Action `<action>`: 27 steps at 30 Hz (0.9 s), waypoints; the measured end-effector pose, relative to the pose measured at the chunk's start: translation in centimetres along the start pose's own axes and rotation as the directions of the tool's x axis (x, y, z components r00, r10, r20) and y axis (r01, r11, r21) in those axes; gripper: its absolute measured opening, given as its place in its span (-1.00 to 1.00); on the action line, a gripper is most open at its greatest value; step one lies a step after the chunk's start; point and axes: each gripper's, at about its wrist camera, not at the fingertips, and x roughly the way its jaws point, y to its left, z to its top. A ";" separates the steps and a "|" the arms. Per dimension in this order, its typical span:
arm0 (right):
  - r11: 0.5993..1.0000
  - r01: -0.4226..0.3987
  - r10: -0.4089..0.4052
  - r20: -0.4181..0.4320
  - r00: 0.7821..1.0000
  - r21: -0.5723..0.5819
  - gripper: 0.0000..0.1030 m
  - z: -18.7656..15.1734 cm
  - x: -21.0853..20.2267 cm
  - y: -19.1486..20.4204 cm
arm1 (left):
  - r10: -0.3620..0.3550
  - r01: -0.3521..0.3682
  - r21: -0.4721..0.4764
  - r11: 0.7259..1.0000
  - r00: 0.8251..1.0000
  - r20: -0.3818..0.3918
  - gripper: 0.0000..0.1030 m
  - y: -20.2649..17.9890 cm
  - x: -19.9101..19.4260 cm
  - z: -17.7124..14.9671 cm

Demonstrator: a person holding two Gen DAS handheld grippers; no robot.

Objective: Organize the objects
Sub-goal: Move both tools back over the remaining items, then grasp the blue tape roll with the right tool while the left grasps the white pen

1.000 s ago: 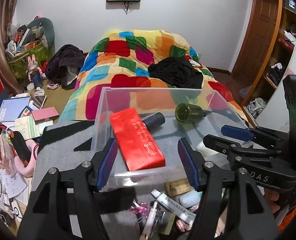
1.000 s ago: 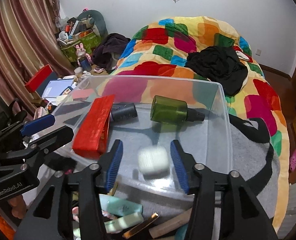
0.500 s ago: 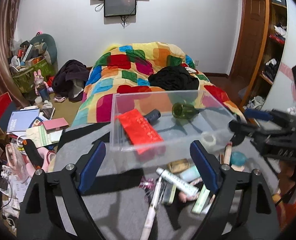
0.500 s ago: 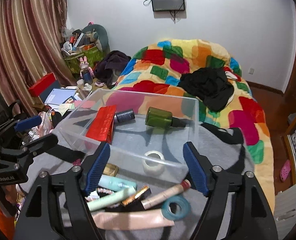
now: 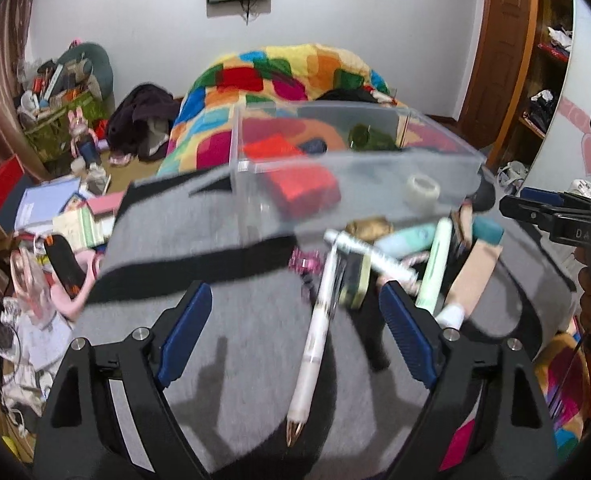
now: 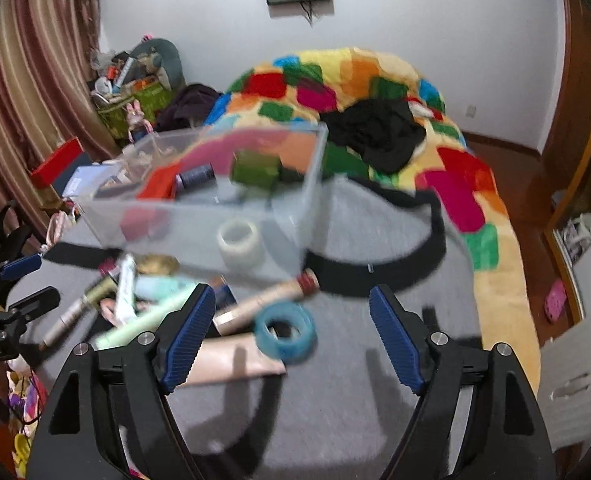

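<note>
A clear plastic bin (image 5: 435, 168) (image 6: 295, 240) stands on the grey cloth and holds a red packet (image 5: 291, 168), a dark tube (image 6: 195, 174), a green bottle (image 6: 255, 168) and a white tape roll (image 6: 241, 242). In front of it lies a pile of tubes and pens, with a white pen (image 5: 315, 344) and a blue tape roll (image 6: 285, 332). My left gripper (image 5: 295, 328) is open and empty above the white pen. My right gripper (image 6: 291, 336) is open and empty around the blue tape roll.
A colourful quilt (image 6: 355, 92) with black clothes (image 6: 379, 136) covers the bed behind the bin. Books and clutter (image 5: 55, 208) lie at the left. A wooden door and shelves (image 5: 535, 60) stand at the right. The grey cloth (image 6: 355, 400) spreads in front.
Both grippers pulled back from the bin and opened wide. The white tape roll dropped from the right gripper into the bin. Both now hover over the pile.
</note>
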 end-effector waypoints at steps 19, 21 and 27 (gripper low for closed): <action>0.998 -0.054 0.055 -0.089 0.994 0.017 -0.29 -1.8 3.2 -0.1 | -0.008 0.008 0.000 1.000 0.999 -0.045 -0.63 -0.9 2.2 -2.3; 0.999 -0.049 0.050 -0.082 0.995 0.012 -0.30 -1.9 3.0 0.0 | -0.014 0.014 0.003 1.000 0.999 -0.046 -0.75 -0.8 1.8 -2.4; 0.999 -0.048 0.048 -0.047 0.998 -0.011 -0.30 -1.8 1.7 0.3 | -0.018 0.018 -0.004 1.000 0.999 -0.040 -0.80 -0.7 0.4 -3.1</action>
